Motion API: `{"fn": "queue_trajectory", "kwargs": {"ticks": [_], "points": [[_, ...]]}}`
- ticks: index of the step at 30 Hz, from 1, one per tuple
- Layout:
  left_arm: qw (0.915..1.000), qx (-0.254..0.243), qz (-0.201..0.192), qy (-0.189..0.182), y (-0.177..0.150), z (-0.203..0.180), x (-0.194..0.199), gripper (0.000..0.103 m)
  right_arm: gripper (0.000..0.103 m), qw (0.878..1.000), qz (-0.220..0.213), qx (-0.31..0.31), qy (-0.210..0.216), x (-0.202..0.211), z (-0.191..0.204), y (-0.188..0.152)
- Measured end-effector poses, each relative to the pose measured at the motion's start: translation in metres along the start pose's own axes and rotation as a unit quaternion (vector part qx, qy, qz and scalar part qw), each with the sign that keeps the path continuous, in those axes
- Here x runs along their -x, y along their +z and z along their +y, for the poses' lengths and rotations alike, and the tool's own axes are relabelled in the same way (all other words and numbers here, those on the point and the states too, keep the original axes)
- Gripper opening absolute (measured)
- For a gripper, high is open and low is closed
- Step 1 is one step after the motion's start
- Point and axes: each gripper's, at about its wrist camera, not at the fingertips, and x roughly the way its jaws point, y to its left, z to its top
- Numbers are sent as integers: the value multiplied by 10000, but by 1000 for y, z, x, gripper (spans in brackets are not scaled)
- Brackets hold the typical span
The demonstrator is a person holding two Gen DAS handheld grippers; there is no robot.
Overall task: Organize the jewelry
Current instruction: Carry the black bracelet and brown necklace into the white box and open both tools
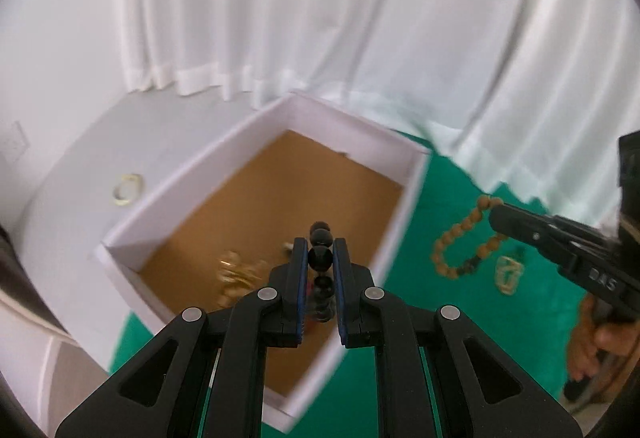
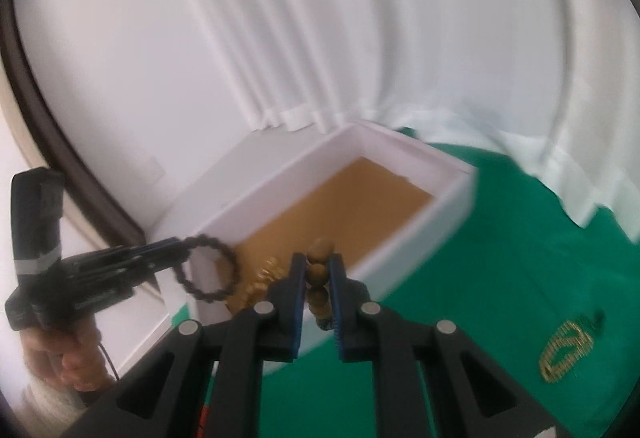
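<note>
My left gripper (image 1: 320,242) is shut on a black bead bracelet (image 1: 321,258) and holds it above the open white box (image 1: 192,173) with a brown floor. The right wrist view shows that black bracelet (image 2: 212,270) dangling as a loop from the left gripper (image 2: 176,242) at the box's near left corner. My right gripper (image 2: 317,258) is shut on a brown wooden bead bracelet (image 2: 319,249) near the box's front wall (image 2: 420,230). In the left wrist view, the brown bracelet (image 1: 460,242) hangs from the right gripper (image 1: 495,217) over the green cloth (image 1: 440,338). Gold jewelry (image 1: 236,274) lies in the box.
A gold bracelet (image 2: 568,354) lies on the green cloth (image 2: 480,278) to the right of the box. A gold ring (image 1: 128,189) sits on the white surface left of the box. White curtains (image 1: 320,17) hang behind. A person's hand (image 2: 76,362) holds the left gripper.
</note>
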Motion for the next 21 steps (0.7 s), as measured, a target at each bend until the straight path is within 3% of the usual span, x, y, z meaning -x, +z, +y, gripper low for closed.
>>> {"fn": "queue_trajectory", "kwargs": {"ticks": [6, 14, 15, 16, 17, 18, 19, 20, 21], "points": [[9982, 338, 336, 361, -2, 44, -60, 10, 12, 9985, 344, 372, -184, -84, 28, 15], [9953, 411, 758, 441, -18, 54, -130, 12, 13, 9963, 675, 436, -293, -155, 24, -4], [9952, 385, 769, 473, -19, 52, -135, 12, 17, 9963, 688, 411, -299, -160, 25, -3], [9950, 376, 758, 525, -20, 52, -136, 18, 26, 9965, 685, 383, -305, -161, 25, -5], [9948, 354, 748, 596, -22, 51, -137, 38, 42, 9969, 635, 352, -304, -159, 26, -7], [9944, 352, 735, 666, -25, 50, -136, 52, 58, 9973, 574, 330, -319, -153, 26, -7], [9944, 368, 693, 707, -26, 51, -131, 73, 60, 9975, 528, 317, -343, -150, 26, -7], [9947, 387, 604, 739, -28, 51, -126, 82, 60, 9978, 442, 304, -379, -140, 27, -8], [9951, 381, 519, 745, -30, 49, -121, 84, 60, 9979, 393, 307, -404, -136, 26, -7]]}}
